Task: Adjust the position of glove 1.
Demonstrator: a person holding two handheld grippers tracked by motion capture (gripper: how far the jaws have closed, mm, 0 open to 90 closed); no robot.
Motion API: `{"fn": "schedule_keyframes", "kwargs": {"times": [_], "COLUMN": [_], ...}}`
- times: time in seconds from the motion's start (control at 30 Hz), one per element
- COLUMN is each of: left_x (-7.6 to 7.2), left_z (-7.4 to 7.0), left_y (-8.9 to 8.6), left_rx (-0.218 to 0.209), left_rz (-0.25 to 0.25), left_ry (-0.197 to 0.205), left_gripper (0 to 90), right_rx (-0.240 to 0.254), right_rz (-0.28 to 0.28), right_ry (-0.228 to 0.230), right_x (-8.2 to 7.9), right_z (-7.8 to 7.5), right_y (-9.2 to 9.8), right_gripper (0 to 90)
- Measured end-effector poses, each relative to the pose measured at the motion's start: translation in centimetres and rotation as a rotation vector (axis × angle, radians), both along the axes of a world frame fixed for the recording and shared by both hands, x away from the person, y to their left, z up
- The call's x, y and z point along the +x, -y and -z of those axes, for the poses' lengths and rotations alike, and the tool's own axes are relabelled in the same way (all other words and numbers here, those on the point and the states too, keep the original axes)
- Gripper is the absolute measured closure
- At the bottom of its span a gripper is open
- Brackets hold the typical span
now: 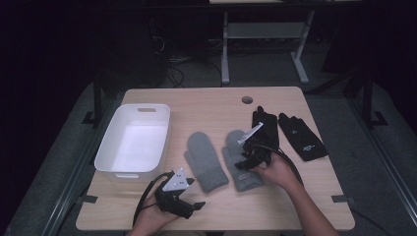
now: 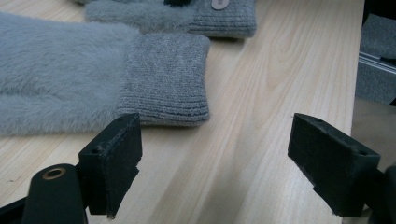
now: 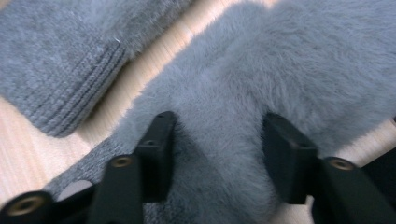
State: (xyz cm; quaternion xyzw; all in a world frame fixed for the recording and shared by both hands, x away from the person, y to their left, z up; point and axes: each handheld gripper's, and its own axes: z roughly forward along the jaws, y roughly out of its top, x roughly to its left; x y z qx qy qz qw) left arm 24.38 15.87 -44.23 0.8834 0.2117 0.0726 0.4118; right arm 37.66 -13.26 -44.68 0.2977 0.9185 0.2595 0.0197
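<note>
Right gripper (image 3: 217, 158) — fingers pressed into the right grey mitten (image 1: 239, 162), fur bunched between them. Left gripper (image 1: 196, 194) — fingers released, above the tabletop (image 1: 216, 103).

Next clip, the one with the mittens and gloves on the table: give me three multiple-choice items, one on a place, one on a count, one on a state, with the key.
1. Where does the white bin stand?
A. at the table's left side
B. at the table's right edge
C. between the mittens

2. How many black gloves lie on the table?
A. one
B. two
C. four

3. How is the left gripper?
A. shut on a mitten
B. holding a glove
C. open, with bare wood between its jaws

Key:
1 A, the high view shows it left of the left grey mitten.
2 B, one black glove lies under the right gripper and another black glove to its right.
3 C, the left gripper view shows the jaws wide apart over wood.
</note>
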Motion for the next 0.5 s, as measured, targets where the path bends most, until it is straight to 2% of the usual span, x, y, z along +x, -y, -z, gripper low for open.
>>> {"fn": "schedule_keyframes", "kwargs": {"times": [0.17,0.27,0.43,0.5], "left_x": [-0.2,-0.4,-0.5,-0.5], "left_z": [-0.1,-0.1,-0.2,-0.3], "left_y": [-0.3,-0.6,-1.1,-1.3], "left_rx": [-0.006,-0.013,-0.016,-0.015], "left_rz": [-0.005,-0.01,-0.018,-0.022], "left_ry": [-0.002,-0.002,0.0,-0.001], "left_gripper": [17.4,17.4,17.4,17.4], "right_rx": [-0.013,0.009,0.056,0.064], "right_rz": [0.009,0.039,0.084,0.092], "right_ry": [0.002,-0.018,-0.017,0.0], "right_x": [-0.2,-0.4,-0.7,-0.8], "right_z": [0.0,-0.1,-0.3,-0.7], "right_y": [-0.2,-0.2,0.4,0.5], "right_gripper": [70.5,78.3,82.5,82.9]}}
